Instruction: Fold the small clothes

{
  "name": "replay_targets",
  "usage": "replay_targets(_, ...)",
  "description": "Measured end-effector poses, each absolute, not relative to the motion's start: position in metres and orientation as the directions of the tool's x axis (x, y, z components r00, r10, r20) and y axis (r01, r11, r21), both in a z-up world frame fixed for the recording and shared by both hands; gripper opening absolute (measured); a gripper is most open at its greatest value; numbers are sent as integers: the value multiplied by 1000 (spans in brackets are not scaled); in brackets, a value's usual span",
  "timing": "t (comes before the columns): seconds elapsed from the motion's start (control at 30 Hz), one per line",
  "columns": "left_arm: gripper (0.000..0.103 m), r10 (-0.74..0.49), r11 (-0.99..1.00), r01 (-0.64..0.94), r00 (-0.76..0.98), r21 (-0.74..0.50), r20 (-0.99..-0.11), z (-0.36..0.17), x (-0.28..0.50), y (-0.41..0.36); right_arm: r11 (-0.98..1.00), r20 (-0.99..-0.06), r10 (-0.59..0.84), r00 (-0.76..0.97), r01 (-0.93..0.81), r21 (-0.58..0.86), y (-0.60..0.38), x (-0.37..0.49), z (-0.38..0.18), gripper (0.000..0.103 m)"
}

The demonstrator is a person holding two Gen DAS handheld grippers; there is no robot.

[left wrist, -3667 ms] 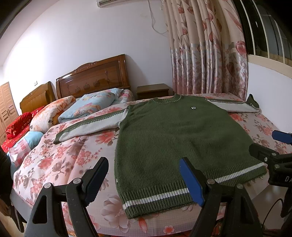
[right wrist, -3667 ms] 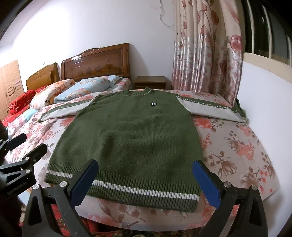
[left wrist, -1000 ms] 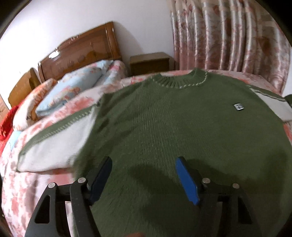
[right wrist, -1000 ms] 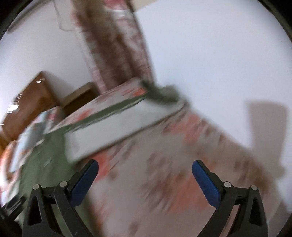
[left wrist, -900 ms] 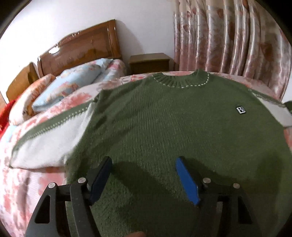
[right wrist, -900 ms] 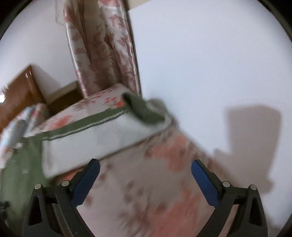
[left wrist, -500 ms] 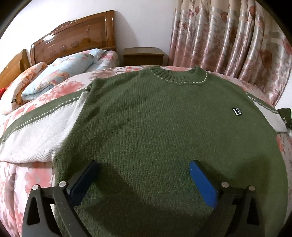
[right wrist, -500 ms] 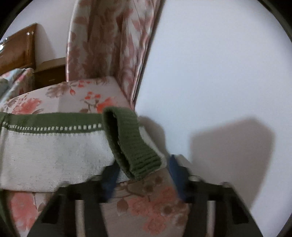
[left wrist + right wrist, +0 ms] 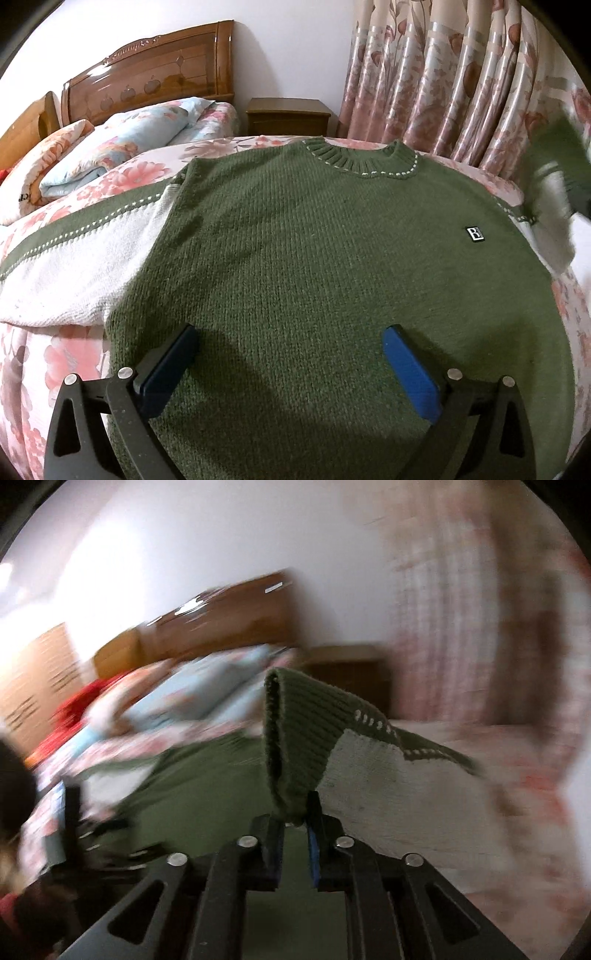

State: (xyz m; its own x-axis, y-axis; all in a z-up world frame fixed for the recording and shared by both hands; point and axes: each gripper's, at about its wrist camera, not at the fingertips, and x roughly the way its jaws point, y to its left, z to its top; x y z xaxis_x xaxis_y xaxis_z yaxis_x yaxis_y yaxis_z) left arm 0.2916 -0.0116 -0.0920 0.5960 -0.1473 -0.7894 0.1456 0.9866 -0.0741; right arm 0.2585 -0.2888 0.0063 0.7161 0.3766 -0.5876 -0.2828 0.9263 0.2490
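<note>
- Your right wrist view is motion-blurred: the bed [image 9: 517, 775], headboard [image 9: 221, 620] and curtain [image 9: 480, 609] smear together.
- The sweater [image 9: 314, 258] hem is cut off by the left view's lower edge.
- Its lifted sleeve [image 9: 554, 177] blurs at the right edge there.
- The other sleeve's [image 9: 74, 258] cuff runs out of frame.

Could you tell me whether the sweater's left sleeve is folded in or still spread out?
Spread out. In the left wrist view the left sleeve lies flat on the bedspread, extending sideways from the sweater body.
</note>
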Motion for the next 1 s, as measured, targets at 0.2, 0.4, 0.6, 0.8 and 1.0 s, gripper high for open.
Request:
replay_targets(0.2,102,-190,981,151,600,-123,-777,-90,290,-6,943,-616,328,716,-282,175,-274,236,-12,103)
replay_targets(0.4,72,-320,943,114,574,-313,-754,-76,296,-1,960,-689,270,673,-240,142,-281,189,-43,103)
replay_targets(0.6,72,-429,903,271,543,-333,-722,-46,320,-62,972,-742,233,628,-181,152,-288,188,-78,103)
replay_targets(0.8,72,-374,919,315,508,-237,-776,-67,366,-119,968,-734,249,631,-162,190,-298,187,-81,103)
replay_targets(1.0,20,-344,888,453,550,-74,-761,-77,351,-159,964,-729,264,632,-154,216,-303,187,-80,103)
